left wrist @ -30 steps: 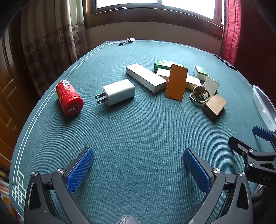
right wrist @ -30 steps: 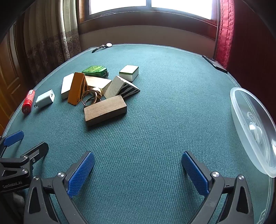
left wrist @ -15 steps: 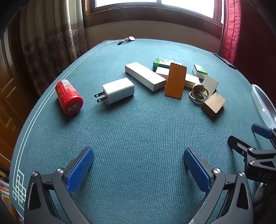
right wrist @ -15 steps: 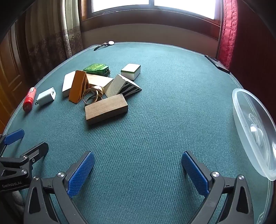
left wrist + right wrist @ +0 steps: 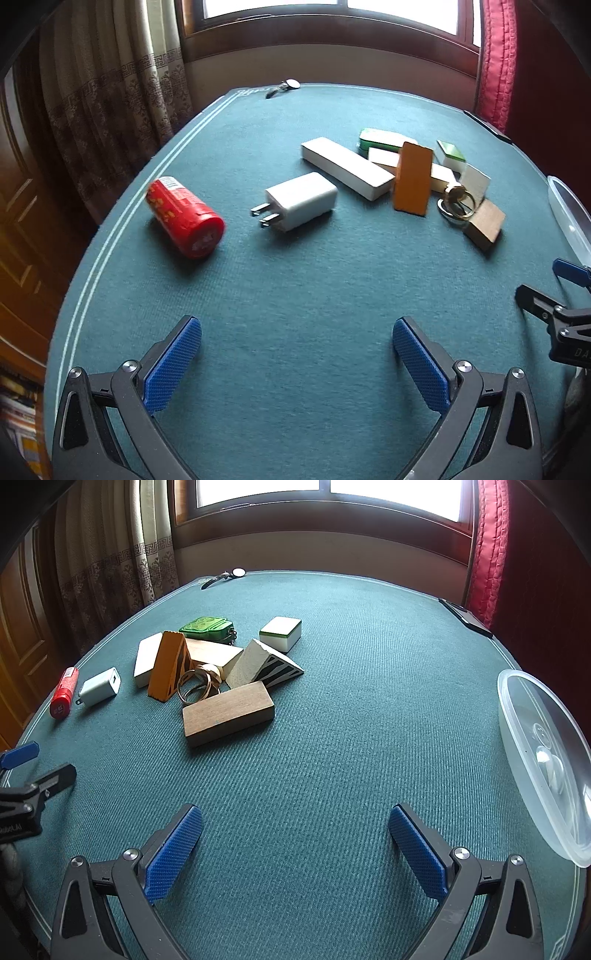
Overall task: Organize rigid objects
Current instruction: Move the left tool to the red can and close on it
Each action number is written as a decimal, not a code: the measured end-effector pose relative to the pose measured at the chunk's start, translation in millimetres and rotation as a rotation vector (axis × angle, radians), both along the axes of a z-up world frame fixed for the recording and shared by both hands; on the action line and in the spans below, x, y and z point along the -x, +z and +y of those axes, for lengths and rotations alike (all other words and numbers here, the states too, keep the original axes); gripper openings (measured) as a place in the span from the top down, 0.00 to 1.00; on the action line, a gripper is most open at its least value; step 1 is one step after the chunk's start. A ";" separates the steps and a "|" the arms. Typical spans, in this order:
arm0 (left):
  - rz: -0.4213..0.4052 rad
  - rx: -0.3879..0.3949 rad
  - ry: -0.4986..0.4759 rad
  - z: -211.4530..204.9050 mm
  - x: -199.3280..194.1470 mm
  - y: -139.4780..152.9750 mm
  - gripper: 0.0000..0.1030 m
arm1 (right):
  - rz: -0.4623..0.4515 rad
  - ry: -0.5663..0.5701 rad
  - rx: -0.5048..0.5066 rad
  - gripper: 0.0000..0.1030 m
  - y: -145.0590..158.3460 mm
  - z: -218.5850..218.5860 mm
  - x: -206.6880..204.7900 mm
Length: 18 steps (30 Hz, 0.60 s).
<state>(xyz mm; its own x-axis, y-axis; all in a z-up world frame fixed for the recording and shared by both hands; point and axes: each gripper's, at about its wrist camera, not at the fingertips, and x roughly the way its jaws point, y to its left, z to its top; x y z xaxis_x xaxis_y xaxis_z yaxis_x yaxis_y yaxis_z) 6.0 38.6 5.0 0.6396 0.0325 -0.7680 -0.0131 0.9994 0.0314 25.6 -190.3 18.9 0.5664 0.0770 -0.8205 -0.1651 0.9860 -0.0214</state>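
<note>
Both hand-held grippers [image 5: 297, 354] [image 5: 295, 836] spread empty, clear tub [image 5: 543, 760] fully visible only from right wrist

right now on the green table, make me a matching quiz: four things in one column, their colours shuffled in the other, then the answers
Things:
1. can lying on its side
2. plug adapter
3. upright wedge
4. flat tin at the back of the pile

Colours:
A. white
B. green
C. red
D. orange

Pairs: 1-C, 2-A, 3-D, 4-B
</note>
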 end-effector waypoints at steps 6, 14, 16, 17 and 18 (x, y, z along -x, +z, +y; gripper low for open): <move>-0.041 -0.067 0.048 41.3 -5.2 10.0 0.00 | 0.001 0.001 0.000 0.00 0.0 -0.2 0.2; -0.051 -0.154 0.038 76.5 -31.0 6.5 0.00 | 0.001 0.002 -0.001 0.00 0.2 -0.7 -0.1; -0.061 -0.164 0.022 80.5 -38.3 6.7 0.00 | 0.001 0.002 0.000 0.00 0.2 -0.9 0.0; -0.066 -0.169 0.011 82.1 -42.6 7.5 0.00 | 0.002 0.002 -0.001 0.00 0.3 -0.9 -0.1; -0.070 -0.170 -0.002 83.1 -46.0 8.5 0.00 | 0.002 0.002 -0.001 0.00 0.3 -0.7 -0.2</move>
